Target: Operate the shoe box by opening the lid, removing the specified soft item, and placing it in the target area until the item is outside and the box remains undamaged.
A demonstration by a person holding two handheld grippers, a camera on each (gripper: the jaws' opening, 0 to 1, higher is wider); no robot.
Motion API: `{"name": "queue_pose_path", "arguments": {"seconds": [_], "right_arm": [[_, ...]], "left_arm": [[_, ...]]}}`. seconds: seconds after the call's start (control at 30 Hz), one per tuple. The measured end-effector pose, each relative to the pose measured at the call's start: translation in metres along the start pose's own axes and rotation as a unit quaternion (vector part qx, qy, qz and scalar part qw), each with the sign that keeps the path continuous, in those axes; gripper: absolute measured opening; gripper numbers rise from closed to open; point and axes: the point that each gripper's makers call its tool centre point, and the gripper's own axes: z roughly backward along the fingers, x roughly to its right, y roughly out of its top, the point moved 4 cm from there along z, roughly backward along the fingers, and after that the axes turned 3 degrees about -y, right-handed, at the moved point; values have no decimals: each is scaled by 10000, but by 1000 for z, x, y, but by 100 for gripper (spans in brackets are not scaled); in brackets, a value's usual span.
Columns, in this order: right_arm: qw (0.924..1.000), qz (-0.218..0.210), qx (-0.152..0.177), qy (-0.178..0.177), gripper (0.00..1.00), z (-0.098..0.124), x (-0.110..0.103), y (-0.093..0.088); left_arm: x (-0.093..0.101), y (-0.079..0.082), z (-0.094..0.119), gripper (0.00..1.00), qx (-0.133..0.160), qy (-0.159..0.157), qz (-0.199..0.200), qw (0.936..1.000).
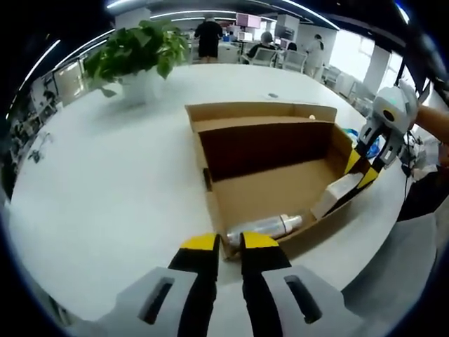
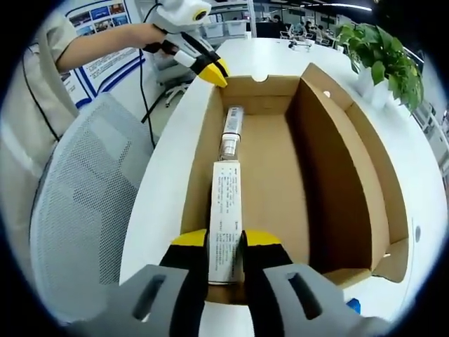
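Shoe box: the open cardboard shoe box [image 2: 280, 168] lies straight ahead of my right claw, its lid [image 1: 259, 111] folded back flat on the counter at the side far from my left claw.
White carton: a long white carton [image 2: 226, 217] with printed text lies inside the box along the wall, its near end between my right claw's tips; in the left gripper view it shows at the box's right end [image 1: 337, 195].
Bottle: a silvery bottle [image 1: 263, 227] lies on the box floor just beyond my left claw's tips; from my right claw it lies past the far end of the carton [image 2: 231, 133], in line with it.
Right claw: my right claw [image 2: 226, 242] reaches over the box's near end wall, clenched on the white carton, one yellow tip on each side of it.
Left claw: my left claw [image 1: 230, 243] sits at the box's near corner, its tips nearly together with the cardboard edge between them; whether it actually pinches the wall I cannot tell.
Counter: the white counter [image 1: 105, 182] carries the box.
Plant: a leafy plant in a white pot [image 1: 137, 60] stands on the counter well beyond my left claw, to its left.
Chair: a grey mesh chair [image 2: 84, 225] sits left of my right claw, beside the counter.
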Motion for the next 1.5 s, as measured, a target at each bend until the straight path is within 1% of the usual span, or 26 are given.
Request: {"name": "queue_pose_path", "arguments": {"seconds": [0.13, 0.23, 0.6, 0.83, 0.9, 1.07, 1.5], "right_arm": [[10000, -7, -46, -43, 15, 1, 0, 0], [10000, -20, -51, -61, 14, 3, 0, 0], [9997, 16, 58, -217, 14, 12, 2, 5], [9994, 58, 105, -314, 14, 19, 2, 10], [9992, 96, 128, -365, 14, 22, 3, 11], [9985, 176, 184, -484, 14, 28, 4, 15], [9960, 275, 416, -739, 14, 51, 5, 27]], "left_arm": [[0, 1, 0, 10, 26, 3, -47, 10000], [1, 1, 1, 12, 46, 6, -89, 9999], [6, 5, 8, 19, 157, -24, -200, 9997], [12, 8, 17, 23, 276, -86, -249, 9993], [14, 9, 20, 26, 326, -108, -270, 9990], [24, 11, 25, 31, 475, -278, -375, 9978], [46, 9, 32, 50, 677, -630, -761, 9928]]}}
